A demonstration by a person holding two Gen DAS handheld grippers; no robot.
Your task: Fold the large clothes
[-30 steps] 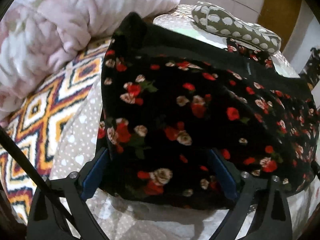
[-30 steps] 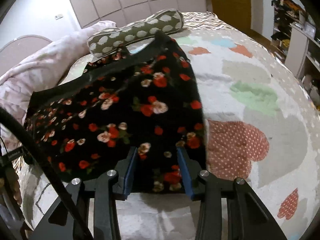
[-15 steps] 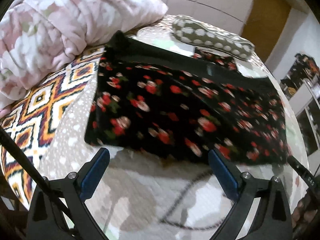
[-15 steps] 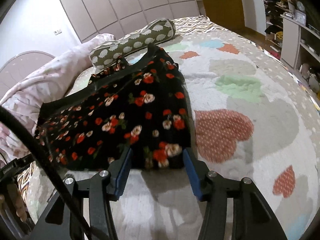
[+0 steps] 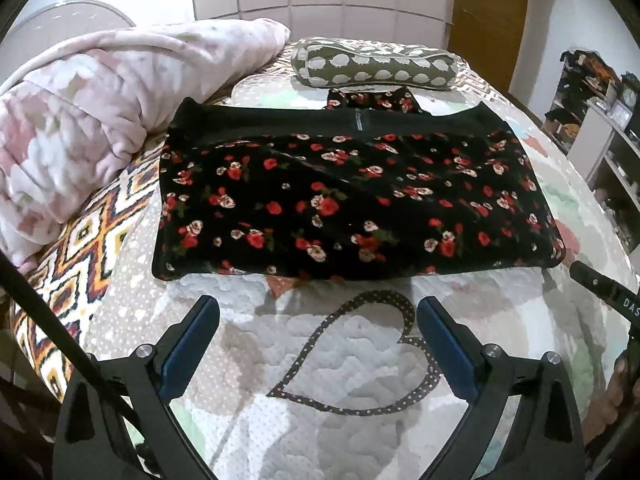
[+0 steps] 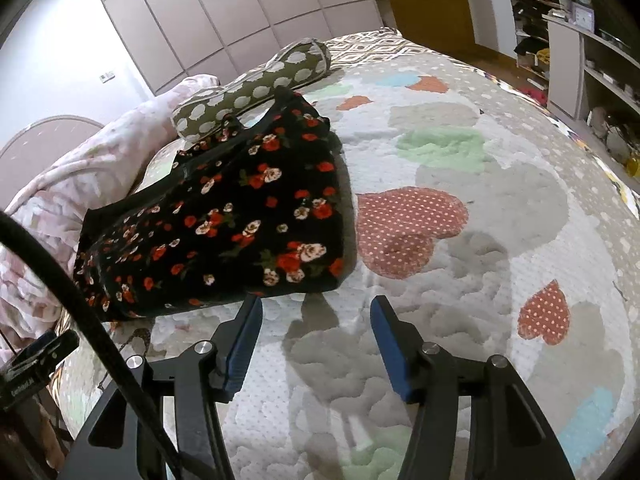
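A black garment with red and cream flowers (image 5: 352, 204) lies folded into a wide rectangle on the quilted bedspread (image 5: 360, 360). In the right wrist view the same garment (image 6: 224, 224) stretches away to the left. My left gripper (image 5: 318, 312) hovers over the quilt just short of the garment's near edge, open and empty. My right gripper (image 6: 316, 312) sits by the garment's near right corner, its jaws still opening, with only bedspread (image 6: 480, 240) between them.
A rumpled pink blanket (image 5: 80, 128) fills the left side of the bed. A green bolster with white dots (image 5: 376, 66) lies behind the garment. Shelves with clutter (image 6: 592, 60) stand at the right. The other gripper's tip (image 5: 600, 284) shows at the right edge.
Both grippers have let go of the garment's near edge and backed off it. The garment now lies flat, and the right jaws stand wider than before.
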